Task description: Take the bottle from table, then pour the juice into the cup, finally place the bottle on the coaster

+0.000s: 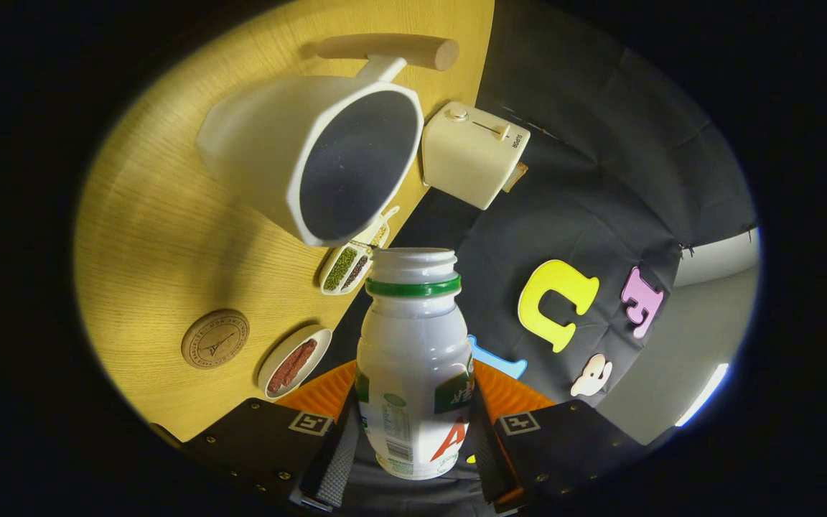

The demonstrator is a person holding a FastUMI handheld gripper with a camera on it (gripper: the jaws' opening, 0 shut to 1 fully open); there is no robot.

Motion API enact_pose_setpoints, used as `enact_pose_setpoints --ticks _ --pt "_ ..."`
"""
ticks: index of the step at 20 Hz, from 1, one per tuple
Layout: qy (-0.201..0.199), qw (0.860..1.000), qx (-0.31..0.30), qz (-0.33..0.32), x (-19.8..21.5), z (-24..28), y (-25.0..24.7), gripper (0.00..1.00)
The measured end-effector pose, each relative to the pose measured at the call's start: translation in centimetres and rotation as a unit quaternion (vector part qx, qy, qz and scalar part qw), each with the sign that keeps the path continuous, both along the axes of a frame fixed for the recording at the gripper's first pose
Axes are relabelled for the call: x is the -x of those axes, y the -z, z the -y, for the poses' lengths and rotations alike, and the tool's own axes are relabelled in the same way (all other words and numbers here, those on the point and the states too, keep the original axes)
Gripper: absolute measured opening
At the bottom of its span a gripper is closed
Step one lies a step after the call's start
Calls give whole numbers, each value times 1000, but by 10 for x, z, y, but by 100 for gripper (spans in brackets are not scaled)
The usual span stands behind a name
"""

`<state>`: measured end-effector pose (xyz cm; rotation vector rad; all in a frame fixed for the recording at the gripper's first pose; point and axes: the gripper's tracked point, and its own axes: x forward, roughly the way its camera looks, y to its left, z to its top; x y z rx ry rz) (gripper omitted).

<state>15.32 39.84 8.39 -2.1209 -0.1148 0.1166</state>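
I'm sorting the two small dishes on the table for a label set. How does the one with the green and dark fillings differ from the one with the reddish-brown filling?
The divided dish lies just beyond the bottle's mouth and holds green and dark fillings in separate compartments. The single dish lies nearer the gripper, beside the coaster, and holds one reddish-brown filling. Both are white, elongated and rest on the table. The gripper is shut on the bottle.

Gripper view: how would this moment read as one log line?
gripper: shut on white plastic bottle | bottle: tipped, open mouth beside white cup | round wooden coaster: bare
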Motion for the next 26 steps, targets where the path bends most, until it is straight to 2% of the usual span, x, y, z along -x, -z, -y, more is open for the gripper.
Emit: enact_pose_setpoints --ticks 9,13,18,23,26 --pt "-2 999 -40 -4 0 -2 -1 69" --pt "2 991 -127 -38 -1 1 16 69" --pt "2 968 -244 -63 1 8 22 69" --pt "7 935 -346 -74 0 24 24 70" --pt "4 905 -420 -70 1 33 20 70"
